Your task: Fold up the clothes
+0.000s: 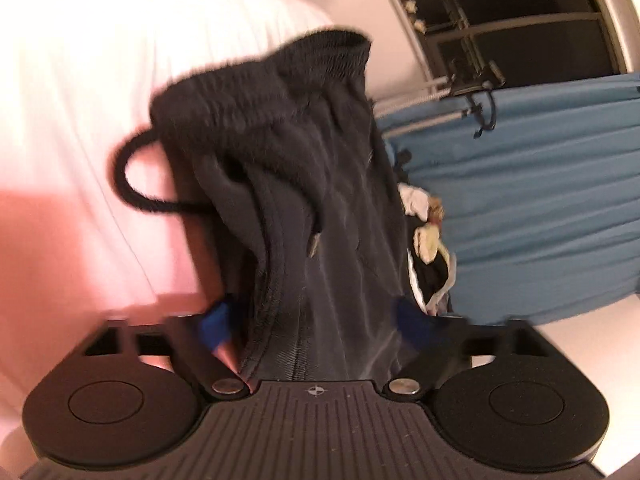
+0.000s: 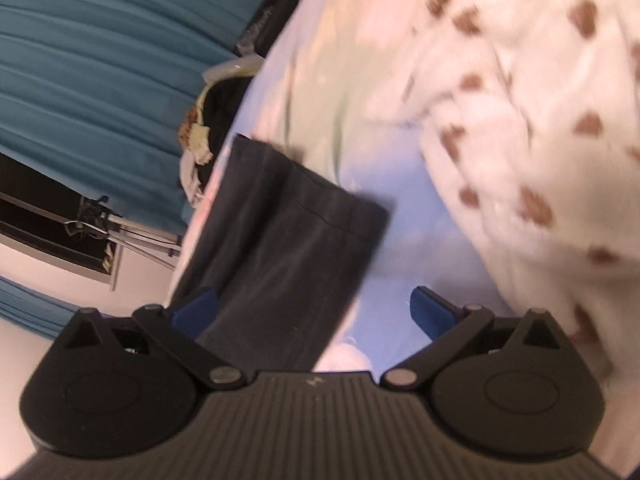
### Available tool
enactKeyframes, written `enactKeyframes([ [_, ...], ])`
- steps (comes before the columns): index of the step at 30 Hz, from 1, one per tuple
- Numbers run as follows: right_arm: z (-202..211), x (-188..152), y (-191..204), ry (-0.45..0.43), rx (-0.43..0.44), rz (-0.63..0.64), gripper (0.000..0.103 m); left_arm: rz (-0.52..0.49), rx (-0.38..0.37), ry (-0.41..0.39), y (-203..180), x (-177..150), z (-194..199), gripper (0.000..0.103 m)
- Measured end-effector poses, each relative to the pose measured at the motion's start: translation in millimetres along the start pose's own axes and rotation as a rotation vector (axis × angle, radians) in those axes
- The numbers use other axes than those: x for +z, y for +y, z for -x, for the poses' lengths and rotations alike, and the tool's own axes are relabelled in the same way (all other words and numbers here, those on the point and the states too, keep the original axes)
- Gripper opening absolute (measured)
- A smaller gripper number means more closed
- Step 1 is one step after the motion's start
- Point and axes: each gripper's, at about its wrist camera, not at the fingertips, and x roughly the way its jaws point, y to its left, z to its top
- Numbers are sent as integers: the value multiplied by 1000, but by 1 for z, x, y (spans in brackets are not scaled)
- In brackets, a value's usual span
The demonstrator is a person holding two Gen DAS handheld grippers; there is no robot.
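Garments: one dark navy pair of shorts [image 1: 304, 200], seen in both wrist views; its elastic waistband and one looped black drawstring [image 1: 132, 176] show in the left wrist view, a hemmed leg end [image 2: 288, 216] in the right.
Left claw [image 1: 316, 320]: two blue-padded fingers [image 1: 214, 326] stand apart, with the bunched shorts fabric filling the gap and touching both; whether they pinch it I cannot tell.
Right claw [image 2: 314, 312]: fingers wide apart; the leg end lies against the left finger [image 2: 196, 312] only, and the right finger stands clear of it.
Pose: both claws are tipped so the room appears slanted; the left one points toward a white cloth [image 1: 80, 80] and a wall with one dark window [image 1: 516, 24].
Where the shorts are: draped out from both claws, over a pale blue sheet [image 2: 404, 248] in the right view.
Other cloth: one white blanket with brown spots [image 2: 520, 120]; one teal pleated curtain [image 2: 96, 64].
Writing: none readable; both views are motion-blurred.
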Motion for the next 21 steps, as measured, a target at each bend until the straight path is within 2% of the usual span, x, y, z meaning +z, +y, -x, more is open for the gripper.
enactKeyframes([
  [3,-13,-4,1,22,14,1,102,30,13,39,7,2,-19,63],
  [7,-37,3,4,23,12,18,89,31,35,54,8,4,-34,59],
  [9,-51,8,5,12,1,30,86,20,50,54,5,6,-38,56],
  [11,-64,11,3,-9,-36,34,82,-1,73,44,0,7,-41,42],
  [12,-69,12,1,-21,-50,31,76,-15,84,36,-4,7,-41,28],
  [13,-72,12,2,-38,-57,31,62,-35,95,25,-7,7,-39,17],
  [14,-74,11,5,-54,-62,36,53,-57,104,12,-12,7,-38,14],
  [16,-75,11,9,-85,-76,43,10,-84,110,-13,-19,5,-28,10],
  [17,-71,12,11,-108,-68,44,5,-89,110,-24,-22,4,-23,10],
  [21,-52,19,29,-159,-10,73,5,-66,85,-59,-40,9,-8,9],
])
